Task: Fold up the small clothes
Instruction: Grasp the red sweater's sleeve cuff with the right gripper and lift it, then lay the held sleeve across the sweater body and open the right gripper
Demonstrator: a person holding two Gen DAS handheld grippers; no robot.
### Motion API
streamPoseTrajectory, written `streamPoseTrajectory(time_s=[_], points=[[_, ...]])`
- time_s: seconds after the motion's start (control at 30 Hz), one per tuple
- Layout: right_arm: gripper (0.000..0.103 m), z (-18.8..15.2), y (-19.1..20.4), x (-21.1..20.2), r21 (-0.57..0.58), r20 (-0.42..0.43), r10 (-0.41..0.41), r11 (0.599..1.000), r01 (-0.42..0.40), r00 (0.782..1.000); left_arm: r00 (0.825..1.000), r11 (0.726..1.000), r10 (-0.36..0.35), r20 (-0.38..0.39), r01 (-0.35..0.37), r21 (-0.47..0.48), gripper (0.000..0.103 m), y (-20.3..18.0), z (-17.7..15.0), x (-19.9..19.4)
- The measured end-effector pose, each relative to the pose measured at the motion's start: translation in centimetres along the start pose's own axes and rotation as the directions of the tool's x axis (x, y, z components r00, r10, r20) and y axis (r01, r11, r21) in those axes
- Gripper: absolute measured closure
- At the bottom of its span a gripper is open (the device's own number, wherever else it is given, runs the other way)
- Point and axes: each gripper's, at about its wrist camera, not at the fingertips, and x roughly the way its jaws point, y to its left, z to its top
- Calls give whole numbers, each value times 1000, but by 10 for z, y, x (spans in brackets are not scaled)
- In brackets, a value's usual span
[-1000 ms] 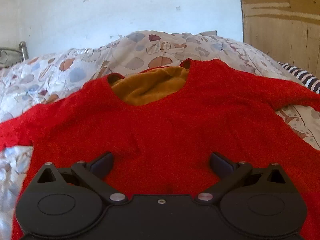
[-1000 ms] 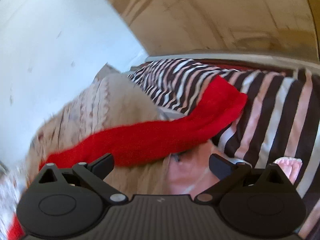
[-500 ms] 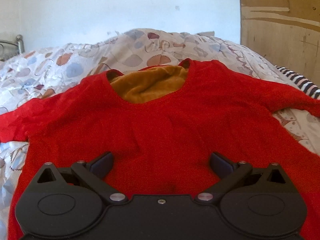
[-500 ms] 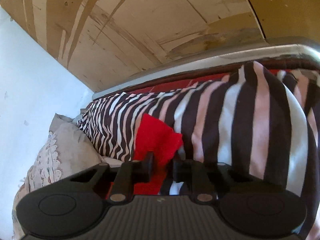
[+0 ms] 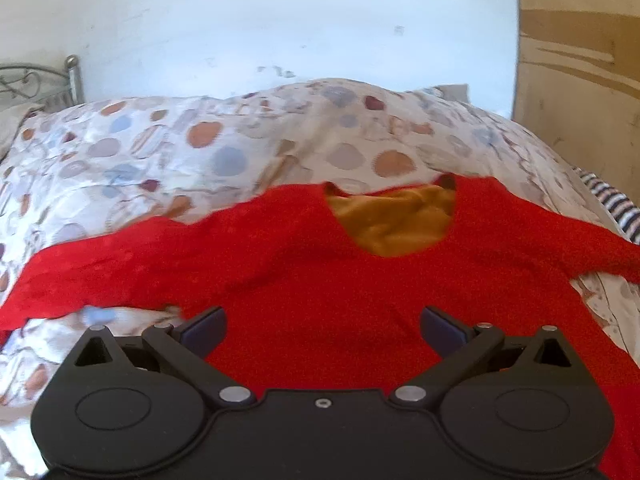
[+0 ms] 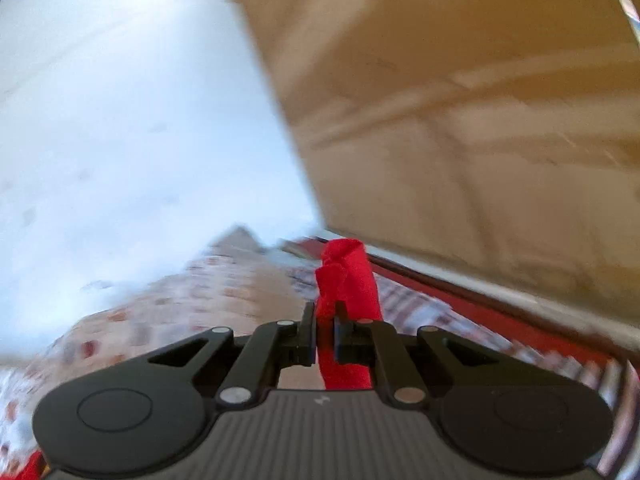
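Observation:
A small red sweater (image 5: 328, 280) with an orange-brown lining at the neck (image 5: 396, 220) lies spread face up on the patterned bedspread (image 5: 224, 148). Its left sleeve (image 5: 92, 280) stretches out to the left. My left gripper (image 5: 322, 326) is open and empty, low over the sweater's body. My right gripper (image 6: 325, 330) is shut on the end of the red right sleeve (image 6: 346, 276) and holds it lifted above the bed; the sleeve end sticks up past the fingertips. The right wrist view is blurred by motion.
A white wall (image 5: 280, 28) stands behind the bed and a wooden board (image 6: 460, 100) at the right. A striped black-and-white cloth (image 5: 612, 204) lies at the bed's right edge. A metal bed frame (image 5: 60, 80) shows at far left.
My right gripper closed on the sleeve end over the striped cloth and has lifted it, swinging left. My left gripper has shifted left over the sweater and stays open.

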Motion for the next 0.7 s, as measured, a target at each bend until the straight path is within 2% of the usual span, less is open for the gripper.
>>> streamPoseTrajectory(time_s=[0.07, 0.17, 0.37, 0.53, 0.7], points=[[94, 4, 37, -6, -74, 20, 75, 995, -74, 997, 1000, 1000, 7, 6, -6, -20, 0, 13, 3, -5], [94, 0, 93, -15, -180, 27, 190, 967, -182, 981, 999, 998, 22, 28, -20, -58, 0, 33, 6, -16], [94, -39, 180, -32, -296, -40, 383, 878, -377, 923, 996, 990, 59, 69, -49, -134, 0, 73, 6, -41], [94, -110, 233, -53, -359, -156, 480, 786, -503, 863, 992, 979, 92, 88, -74, -190, 0, 101, 1, -50], [94, -196, 270, -62, -464, -351, 469, 665, -586, 810, 990, 969, 103, 92, -79, -236, 0, 121, -10, -53]])
